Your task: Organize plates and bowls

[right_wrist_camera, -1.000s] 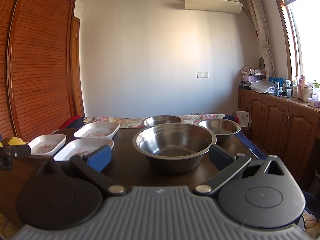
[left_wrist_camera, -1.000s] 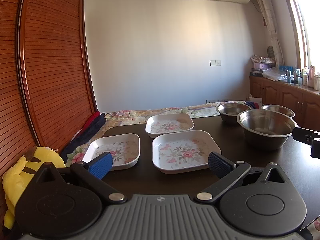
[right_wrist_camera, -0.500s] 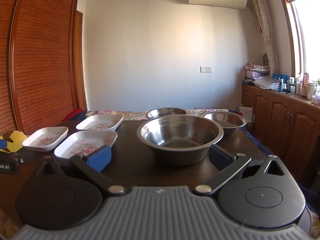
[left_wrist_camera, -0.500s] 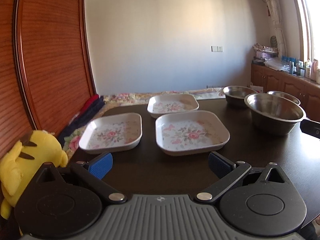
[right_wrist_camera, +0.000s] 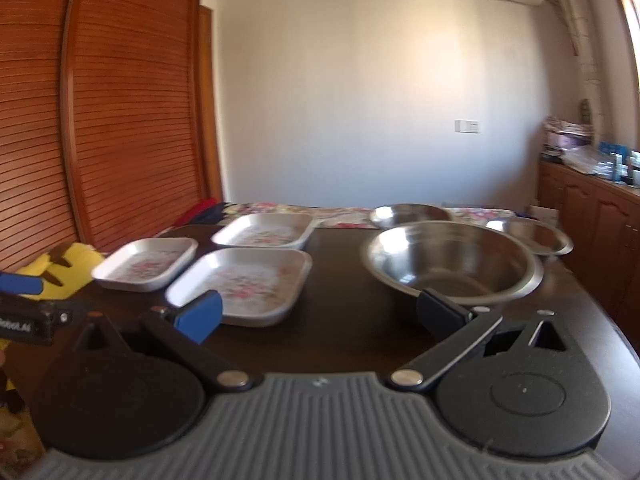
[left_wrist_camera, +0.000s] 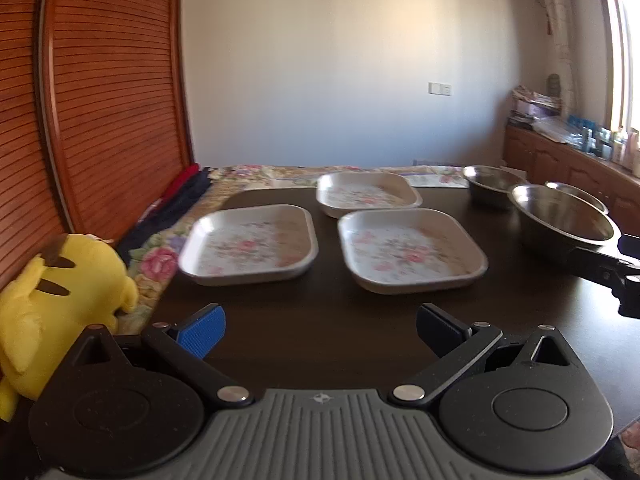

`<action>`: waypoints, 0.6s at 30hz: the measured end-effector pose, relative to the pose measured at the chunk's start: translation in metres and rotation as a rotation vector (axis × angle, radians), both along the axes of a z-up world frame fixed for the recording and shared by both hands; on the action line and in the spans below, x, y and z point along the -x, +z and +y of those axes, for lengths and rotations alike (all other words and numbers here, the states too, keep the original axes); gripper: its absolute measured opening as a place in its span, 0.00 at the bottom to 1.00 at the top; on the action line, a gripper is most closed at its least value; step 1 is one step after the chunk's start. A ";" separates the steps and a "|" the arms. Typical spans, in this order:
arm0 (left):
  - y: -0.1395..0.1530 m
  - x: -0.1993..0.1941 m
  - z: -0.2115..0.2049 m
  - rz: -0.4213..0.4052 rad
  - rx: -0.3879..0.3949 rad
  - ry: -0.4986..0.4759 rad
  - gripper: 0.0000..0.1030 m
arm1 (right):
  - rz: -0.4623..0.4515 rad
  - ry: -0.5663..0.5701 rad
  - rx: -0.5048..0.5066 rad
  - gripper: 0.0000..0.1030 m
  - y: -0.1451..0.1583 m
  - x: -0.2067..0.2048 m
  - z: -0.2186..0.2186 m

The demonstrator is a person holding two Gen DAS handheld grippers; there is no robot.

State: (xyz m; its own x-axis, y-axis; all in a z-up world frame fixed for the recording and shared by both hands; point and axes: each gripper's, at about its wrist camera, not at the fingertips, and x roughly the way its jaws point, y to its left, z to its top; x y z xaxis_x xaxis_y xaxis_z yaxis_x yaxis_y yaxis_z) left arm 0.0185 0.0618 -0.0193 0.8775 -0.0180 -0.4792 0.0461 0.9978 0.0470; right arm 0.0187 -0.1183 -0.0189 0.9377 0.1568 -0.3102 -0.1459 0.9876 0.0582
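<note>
Dark surface (left_wrist_camera: 320, 320) carries all dishes. Big steel bowl (right_wrist_camera: 452, 264) sits right of centre, nearest the right tool (right_wrist_camera: 318, 314); two small bowls behind it, one (right_wrist_camera: 408, 214) at the far edge, one (right_wrist_camera: 532, 236) to the right. Three floral square plates on the left half, none stacked: near-right plate (left_wrist_camera: 412, 248), near-left plate (left_wrist_camera: 250, 244), far plate (left_wrist_camera: 368, 192) behind the gap between them; apart from one another as far as the blur lets me judge. Left tool (left_wrist_camera: 320, 326) hovers low over the near edge in front of the plates, jaws spread wide, nothing between them. Right tool likewise spread wide and empty, right finger just in front of the big bowl's rim; contact cannot be told. Yellow plush (left_wrist_camera: 52, 304) off the surface's left edge. Both views motion-blurred
</note>
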 end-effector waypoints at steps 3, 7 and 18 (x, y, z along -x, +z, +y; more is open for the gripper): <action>0.005 -0.007 0.017 -0.010 -0.018 0.027 1.00 | 0.014 0.069 0.002 1.00 0.006 -0.010 0.017; 0.007 -0.026 0.039 -0.012 -0.035 0.011 1.00 | 0.027 0.152 0.012 1.00 0.013 -0.025 0.040; 0.010 -0.085 0.091 -0.006 -0.064 0.018 0.99 | 0.057 0.257 -0.001 1.00 0.034 -0.080 0.080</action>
